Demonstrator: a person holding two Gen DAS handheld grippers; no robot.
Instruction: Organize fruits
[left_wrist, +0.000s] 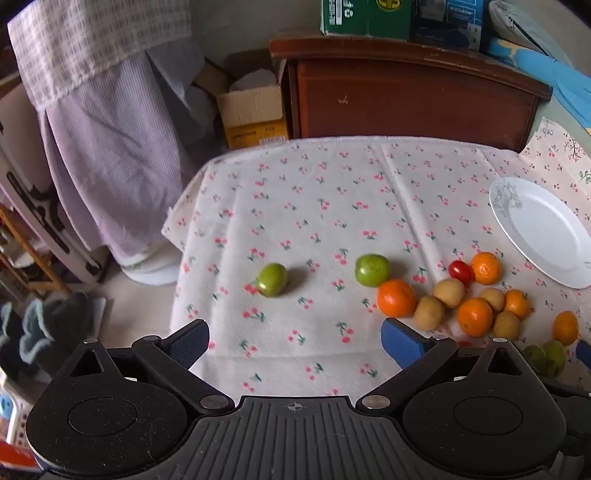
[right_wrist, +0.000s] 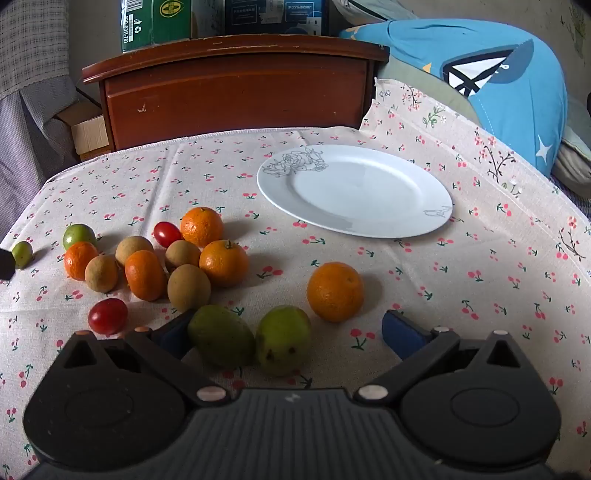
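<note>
The left gripper (left_wrist: 295, 343) hangs over the surface (left_wrist: 314, 206) with its jaws spread wide and nothing between them; ahead of it, well apart from the blue pads, lie two green fruits, one (left_wrist: 272, 279) to the left and one (left_wrist: 372, 270) nearer the heap; the heap of fruits (left_wrist: 465, 295), oranges, brown fruits and a cherry tomato (left_wrist: 461, 272), sits off to the right of the right-hand pad, the nearest orange (left_wrist: 397, 297) just beyond it.

The right gripper (right_wrist: 291, 332) is likewise fully open and holds nothing; two dull green fruits (right_wrist: 251, 338) lie side by side between its pads, the left one just beside the left pad, though contact cannot be told; a lone orange (right_wrist: 335, 291) lies just past them, and a red tomato (right_wrist: 107, 316) lies left of the left pad.

The right wrist view alone shows the white plate (right_wrist: 424, 221) whole, bare, beyond the fruit; the left wrist view catches only part of it (left_wrist: 509, 221) at its right edge; the left wrist view alone shows the surface's left edge and the floor (left_wrist: 140, 306) below; both views show the brown wooden cabinet (right_wrist: 236, 92) behind the surface.
</note>
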